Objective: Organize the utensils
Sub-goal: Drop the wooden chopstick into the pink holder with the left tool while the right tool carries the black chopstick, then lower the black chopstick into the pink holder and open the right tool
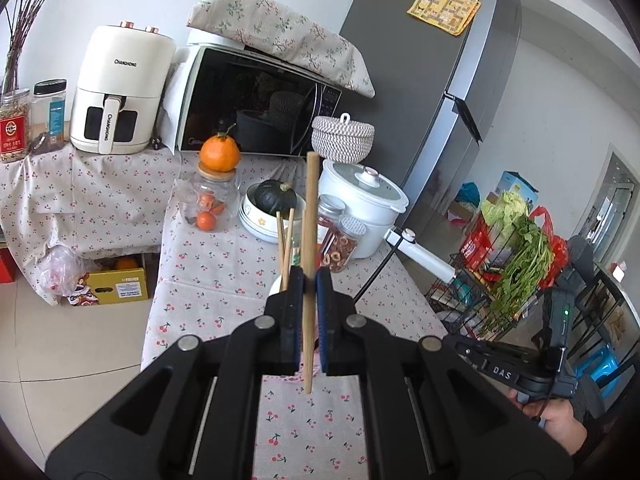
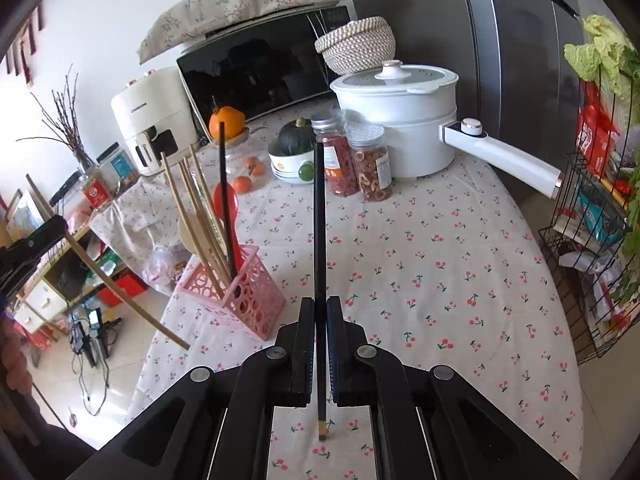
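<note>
My left gripper [image 1: 310, 280] is shut on a light wooden chopstick [image 1: 311, 216] that stands nearly upright between its pads. From the right wrist view this same wooden chopstick [image 2: 120, 292] slants across the left side. My right gripper [image 2: 319, 306] is shut on a black chopstick [image 2: 319, 220], held upright above the tablecloth. A pink perforated holder [image 2: 244, 300] stands on the table's left edge, left of the right gripper. It holds several wooden chopsticks [image 2: 196, 220], a black chopstick [image 2: 224, 192] and a red spoon [image 2: 226, 200]. Behind the left gripper's fingers the holder is mostly hidden.
A white pot [image 2: 400, 120] with a long handle [image 2: 504, 160], two jars of dried fruit [image 2: 356, 164], a bowl with a squash [image 2: 294, 152], an orange on a glass jar [image 1: 218, 184], a microwave [image 1: 256, 104] and an air fryer [image 1: 120, 92] stand at the back. A wire rack of vegetables [image 2: 600, 200] is on the right.
</note>
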Motion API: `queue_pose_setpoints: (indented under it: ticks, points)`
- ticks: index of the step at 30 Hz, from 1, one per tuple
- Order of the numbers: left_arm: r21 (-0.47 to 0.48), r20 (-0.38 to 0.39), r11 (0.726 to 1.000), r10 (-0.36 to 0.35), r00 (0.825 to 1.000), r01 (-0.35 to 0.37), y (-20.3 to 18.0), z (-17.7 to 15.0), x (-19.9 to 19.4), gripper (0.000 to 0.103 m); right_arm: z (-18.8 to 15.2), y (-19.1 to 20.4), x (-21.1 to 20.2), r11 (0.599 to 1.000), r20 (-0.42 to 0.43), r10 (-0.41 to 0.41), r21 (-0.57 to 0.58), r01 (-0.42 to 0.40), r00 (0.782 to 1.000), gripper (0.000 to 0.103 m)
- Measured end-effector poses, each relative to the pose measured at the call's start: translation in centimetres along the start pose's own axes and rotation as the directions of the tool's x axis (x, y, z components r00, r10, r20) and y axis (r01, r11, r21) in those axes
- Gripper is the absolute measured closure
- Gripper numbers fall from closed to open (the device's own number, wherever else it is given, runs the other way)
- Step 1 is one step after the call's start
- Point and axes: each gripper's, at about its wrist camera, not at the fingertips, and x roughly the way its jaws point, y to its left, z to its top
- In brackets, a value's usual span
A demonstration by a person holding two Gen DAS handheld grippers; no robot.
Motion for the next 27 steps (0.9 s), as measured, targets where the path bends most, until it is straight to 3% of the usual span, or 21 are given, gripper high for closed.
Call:
queue_pose_setpoints:
  ticks: [5, 10, 16, 22, 23, 25, 26, 27]
  points:
    - [-0.029, 0.119, 0.999, 0.029, 0.992, -0.025, 0.0, 0.8, -0.2, 0.096, 0.8, 1.1, -2.3, 1.000, 0.081, 0.016, -0.028, -0.014, 0.997, 0.097]
    - [-0.022, 0.148, 0.998, 0.056, 0.987, -0.053, -0.1, 1.1, 1.3, 0.096, 1.5, 1.2, -2.8, 1.000, 0.092, 0.023, -0.017, -0.022, 0.995, 0.097]
    - [0.066, 0.092, 0.992, 0.100, 0.991, -0.106, -0.5, 0.1, 4.7, 0.096, 1.5, 1.1, -2.5, 1.000, 0.076, 0.016, -0.017, -0.015, 0.997, 0.097]
    - [0.070, 0.011, 0.993, 0.089, 0.996, -0.090, -0.3, -0.1, 6.6, 0.095, 1.4, 1.3, -2.7, 0.999, 0.075, 0.021, -0.027, -0.019, 0.997, 0.097]
    - [0.072, 0.004, 0.993, 0.097, 0.995, -0.097, -0.4, -0.1, 6.7, 0.093, 1.4, 1.3, -2.7, 0.999, 0.076, 0.022, -0.028, -0.020, 0.997, 0.097]
    - [0.066, -0.005, 0.992, 0.104, 0.995, -0.103, -0.5, -0.2, 6.6, 0.068, 1.5, 1.3, -2.8, 0.999, 0.078, 0.025, -0.025, -0.023, 0.997, 0.097]
    - [0.058, -0.007, 0.993, 0.106, 0.994, -0.105, -0.4, -0.1, 6.5, 0.045, 1.5, 1.4, -2.9, 0.999, 0.080, 0.027, -0.023, -0.025, 0.996, 0.097]
    - [0.045, -0.003, 0.993, 0.109, 0.994, -0.109, -0.4, -0.1, 6.1, 0.032, 1.6, 1.5, -3.0, 0.999, 0.083, 0.030, -0.023, -0.028, 0.996, 0.097]
